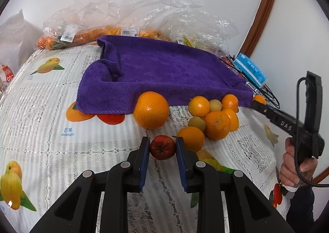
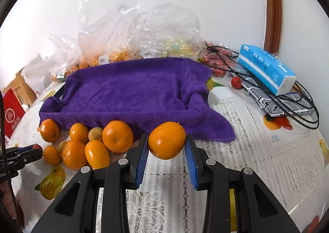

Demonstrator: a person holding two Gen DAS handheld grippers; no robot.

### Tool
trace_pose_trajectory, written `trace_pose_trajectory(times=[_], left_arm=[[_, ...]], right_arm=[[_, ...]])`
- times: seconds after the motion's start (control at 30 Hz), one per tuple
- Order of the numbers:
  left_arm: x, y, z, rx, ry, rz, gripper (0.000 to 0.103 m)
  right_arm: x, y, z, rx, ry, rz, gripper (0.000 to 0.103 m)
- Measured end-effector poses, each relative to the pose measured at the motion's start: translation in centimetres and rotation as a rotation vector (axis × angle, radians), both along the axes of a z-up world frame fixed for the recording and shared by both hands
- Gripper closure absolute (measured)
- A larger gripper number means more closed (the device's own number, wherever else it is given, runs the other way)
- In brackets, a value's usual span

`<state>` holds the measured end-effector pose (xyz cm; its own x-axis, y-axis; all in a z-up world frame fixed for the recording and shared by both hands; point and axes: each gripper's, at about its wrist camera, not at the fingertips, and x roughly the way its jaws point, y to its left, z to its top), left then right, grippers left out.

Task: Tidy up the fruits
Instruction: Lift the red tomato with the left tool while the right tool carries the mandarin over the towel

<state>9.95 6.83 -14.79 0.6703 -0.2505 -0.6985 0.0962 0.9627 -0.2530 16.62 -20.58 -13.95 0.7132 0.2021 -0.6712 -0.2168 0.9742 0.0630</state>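
While both grippers sit low over the table (image 1: pixel 41 130), we note that the left gripper (image 1: pixel 162 148) has its jaws closed to a narrow gap on a small red fruit (image 1: pixel 162 147), both blue pads touching its sides. The fruit lies at the near edge of the fruit pile, just beside an orange (image 1: pixel 191 138).

The right gripper (image 2: pixel 167 144) has its jaws set wider, clamped on a tangerine (image 2: pixel 167 140), pads against both sides. In the left wrist view the tangerine (image 1: pixel 259 99) shows only as a sliver past the right gripper's tip, at the right corner of the purple towel (image 1: pixel 164 72).

The towel drapes over what looks like a tray; the tray itself is hidden. Loose fruit sits along its front edge: a large orange (image 1: pixel 151 109) touching the towel, then a cluster of smaller oranges (image 1: pixel 217 124) with two pale yellowish fruits (image 1: pixel 197 123) among them.

Behind the towel lie clear plastic bags (image 2: pixel 115 27) holding more fruit. To the right are a blue tissue pack (image 2: pixel 265 68) and black cables (image 2: pixel 287 105).
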Motion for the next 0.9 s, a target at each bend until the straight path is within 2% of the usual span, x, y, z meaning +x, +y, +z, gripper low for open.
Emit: trace_pose_trajectory(times=[0.37,0.6,0.7,0.77,0.9], left_arm=[[1.4,-0.3,4.8,0.049,-0.047,0.066,0.079],[4.3,-1.5,7.5,0.137,-0.095,0.150,0.079],[5.8,-2.4,8.0,0.184,-0.099,0.167,0.079],[7.0,-2.7,8.1,0.188,-0.104,0.179,0.079],[9.0,-3.0,7.7,0.168,-0.112,0.181,0.079]], right_arm=[[0.0,0.5,5.0,0.000,-0.079,0.011,0.068],[2.3,1.6,7.3,0.013,-0.115,0.033,0.068],[3.4,2.2,8.3,0.000,-0.135,0.028,0.068],[4.2,2.8,8.8,-0.020,-0.147,0.018,0.068],[5.7,3.6,9.3,0.010,-0.149,0.033,0.068]])
